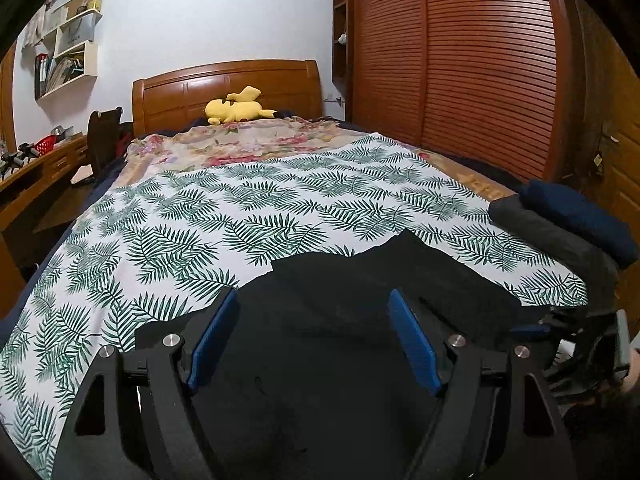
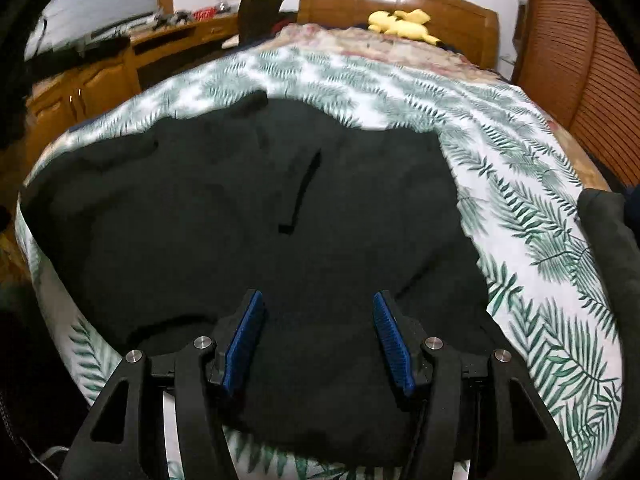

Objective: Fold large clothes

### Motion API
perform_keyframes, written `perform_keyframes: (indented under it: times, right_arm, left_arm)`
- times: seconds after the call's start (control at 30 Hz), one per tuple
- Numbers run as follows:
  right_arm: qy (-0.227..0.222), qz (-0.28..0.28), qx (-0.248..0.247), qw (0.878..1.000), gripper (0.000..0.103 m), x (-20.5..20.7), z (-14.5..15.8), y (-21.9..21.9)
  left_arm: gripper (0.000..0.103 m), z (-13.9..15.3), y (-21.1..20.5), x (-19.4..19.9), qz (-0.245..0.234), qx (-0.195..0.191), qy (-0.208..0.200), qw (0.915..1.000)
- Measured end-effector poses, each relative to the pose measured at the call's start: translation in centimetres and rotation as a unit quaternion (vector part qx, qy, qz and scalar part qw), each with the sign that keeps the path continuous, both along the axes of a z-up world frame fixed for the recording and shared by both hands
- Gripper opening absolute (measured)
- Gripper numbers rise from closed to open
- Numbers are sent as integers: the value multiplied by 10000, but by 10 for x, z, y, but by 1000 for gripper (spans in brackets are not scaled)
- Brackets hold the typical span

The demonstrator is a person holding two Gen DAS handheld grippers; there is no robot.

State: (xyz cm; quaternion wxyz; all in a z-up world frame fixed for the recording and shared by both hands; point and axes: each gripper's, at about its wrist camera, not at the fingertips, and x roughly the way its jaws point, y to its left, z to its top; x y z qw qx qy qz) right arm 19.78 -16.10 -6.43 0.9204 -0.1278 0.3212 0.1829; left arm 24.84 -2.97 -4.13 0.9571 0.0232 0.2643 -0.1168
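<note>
Your left claw [image 1: 312, 300] is open, its blue pads [image 1: 212, 340] wide apart, and nothing is between them. It hangs above the near part of the black garment [image 1: 360, 280]. Your right claw [image 2: 318, 300] is open too, with the pads [image 2: 390, 336] apart and empty, over the near edge of the same garment [image 2: 240, 220].

The garment lies spread on the leaf sheet [image 1: 240, 208] at the foot of the bed [image 1: 224, 88]. In the right wrist view it covers most of the sheet [image 2: 540, 240], with a dark strip [image 2: 302, 192] lying on its middle. Whether the claws touch the cloth, I cannot tell.

At the right edge of the bed you see a grey folded piece [image 1: 552, 236] and a navy one [image 1: 580, 212], just beside each other. A yellow plush toy [image 1: 236, 108] lies at the headboard. A desk [image 1: 36, 176] stands on the left of the bed, and a brown wardrobe [image 1: 460, 60] on the right.
</note>
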Motion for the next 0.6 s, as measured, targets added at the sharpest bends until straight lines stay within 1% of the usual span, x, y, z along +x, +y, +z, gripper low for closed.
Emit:
perform_keyframes:
  times: [0.07,0.2,0.37,0.4,0.43,0.47,0.53,0.6]
  right_arm:
    - [-40,-11,-38,10000,59,-1,1,2]
    - [-74,-37,64,9999,59,-6,6,6]
    - [-223,-76,232,9995,59,-13,13,-1]
    - [-250,-73,279,9993,59,-14,13,-2]
    - [-275,-50,330,9991,59,-15,15,-2]
    - [-310,-10,366,9988,59,-16,17,-1]
    - [-387,79,428,9983,59,-19,21,2]
    - [-430,200,509,9976,59,-23,23,7]
  left_arm:
    - [78,1,-1,-2,0,3,-10,10000]
    - [78,0,-2,-13,-4,-17,-7,10000]
    - [78,-13,0,-37,-73,10,186,9998]
    - [76,-16,1,-42,-87,18,215,9997]
    - [69,-19,2,-49,-81,40,263,9996]
    - [66,-22,3,-54,-58,59,312,9995]
    - [55,-29,9,-67,32,61,422,9991]
    - [47,-36,15,-78,127,88,552,9984]
